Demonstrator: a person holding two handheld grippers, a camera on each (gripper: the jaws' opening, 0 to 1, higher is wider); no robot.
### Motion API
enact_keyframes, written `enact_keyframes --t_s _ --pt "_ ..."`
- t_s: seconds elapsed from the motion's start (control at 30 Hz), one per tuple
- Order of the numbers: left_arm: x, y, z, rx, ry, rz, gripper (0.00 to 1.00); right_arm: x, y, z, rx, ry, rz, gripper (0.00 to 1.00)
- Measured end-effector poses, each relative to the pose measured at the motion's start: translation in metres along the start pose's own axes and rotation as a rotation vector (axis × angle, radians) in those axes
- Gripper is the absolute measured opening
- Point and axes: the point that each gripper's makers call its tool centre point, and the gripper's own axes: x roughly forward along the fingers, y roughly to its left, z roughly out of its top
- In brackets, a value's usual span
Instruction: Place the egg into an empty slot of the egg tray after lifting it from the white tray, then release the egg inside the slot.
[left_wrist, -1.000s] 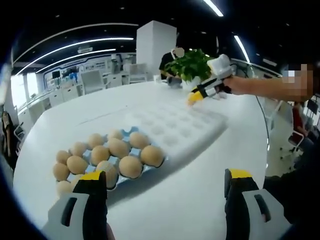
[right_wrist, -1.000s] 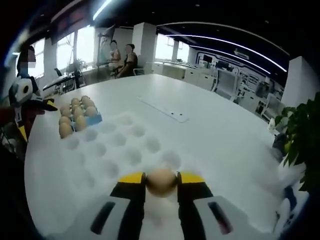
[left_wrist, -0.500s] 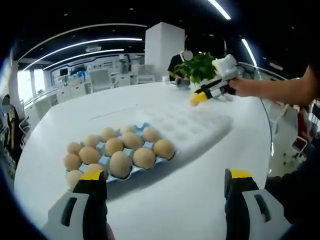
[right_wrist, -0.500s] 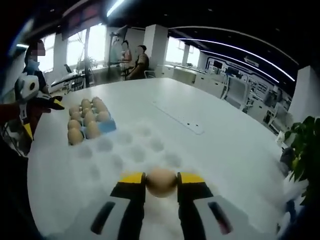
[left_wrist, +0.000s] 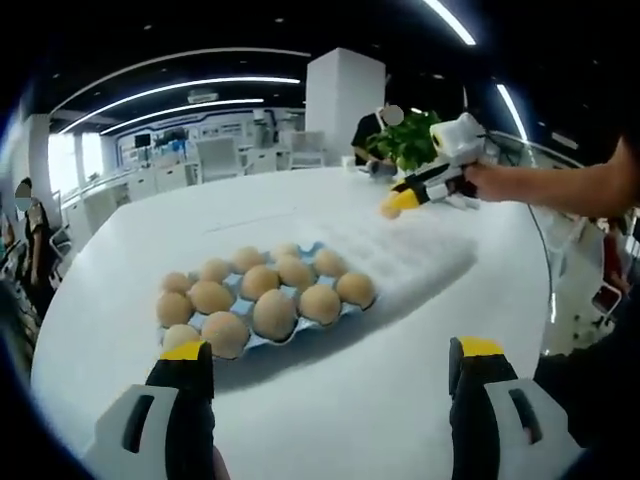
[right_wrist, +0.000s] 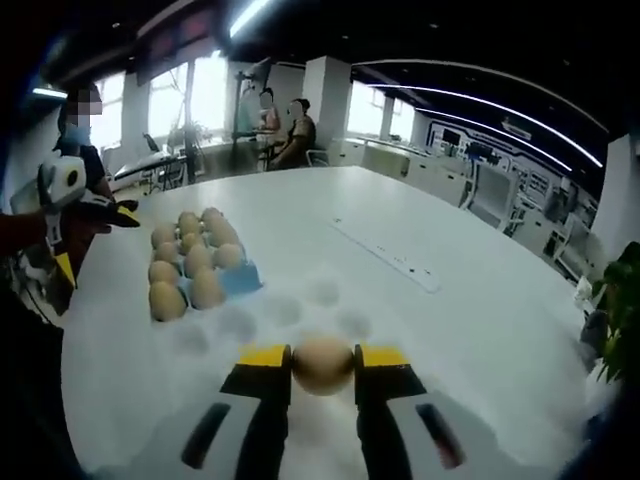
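While the left gripper (left_wrist: 322, 372) gapes empty, the right gripper (right_wrist: 323, 362) pinches the egg (right_wrist: 322, 365) above the white tray (right_wrist: 300, 305).

blurred: white tray (right_wrist: 300, 305) dimples (faint) | hidden: egg (right_wrist: 322, 364) sides behind fingers (right_wrist: 262, 362)

We see the egg tray (left_wrist: 262, 300) resting on the bench (left_wrist: 380, 390), with the white tray (left_wrist: 420, 262) touching its far right side. The right tongs (right_wrist: 322, 368) hold 1 egg (right_wrist: 322, 364) above the white tray, while the left tongs (left_wrist: 330, 372) hang before the egg tray, jaws apart. A plant (left_wrist: 408, 148) stands beyond the trays.
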Motion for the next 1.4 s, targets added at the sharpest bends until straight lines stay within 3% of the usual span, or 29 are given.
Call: enact_keyframes --t_s 0.9,1.4 --pt "-0.016 0.028 -0.010 -0.052 -0.016 0.049 1.00 0.046 0.040 0.033 0.014 -0.046 0.073 0.25" --pt "-0.009 0.024 -0.012 -0.050 -0.004 0.018 1.00 0.072 0.063 0.043 0.018 -0.040 0.135 0.25"
